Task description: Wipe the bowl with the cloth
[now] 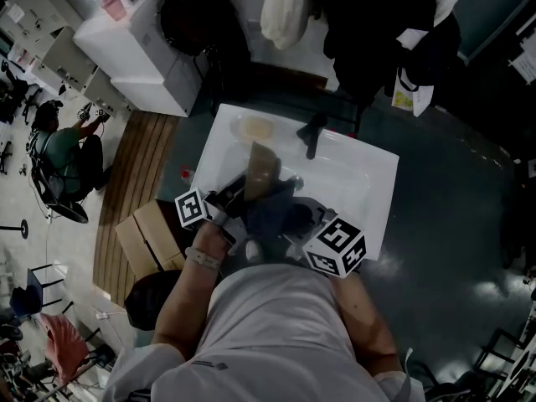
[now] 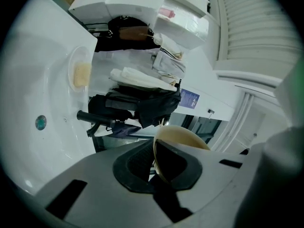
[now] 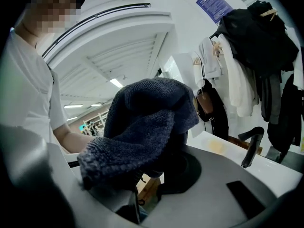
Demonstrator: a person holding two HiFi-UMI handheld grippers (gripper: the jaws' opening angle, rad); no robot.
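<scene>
Two grips set: left gripper point(image 2: 156, 167) is clamped on the rim of the tan bowl point(image 2: 183, 137), and right gripper point(image 3: 152, 180) is pinching the dark blue cloth point(image 3: 142, 127), which bunches up over its jaws. Bowl is up off the white sink point(image 1: 373, 178), tipped on edge in front of me. Cloth sits just beside its lower side; head view doesn't show whether they touch.

I read this as the wiping step, contact on or about to be. Next move: press the cloth wad into the bowl's hollow and sweep round while left holds firm. Rim pinch is thin, so hard pressure could twist the bowl out.

Around: black faucet point(image 1: 311, 134) at the sink's back, yellowish soap-like pad point(image 1: 254, 127) in a corner recess, dark coats point(image 3: 256, 37) hanging behind. Nothing visible blocking cloth from bowl.
</scene>
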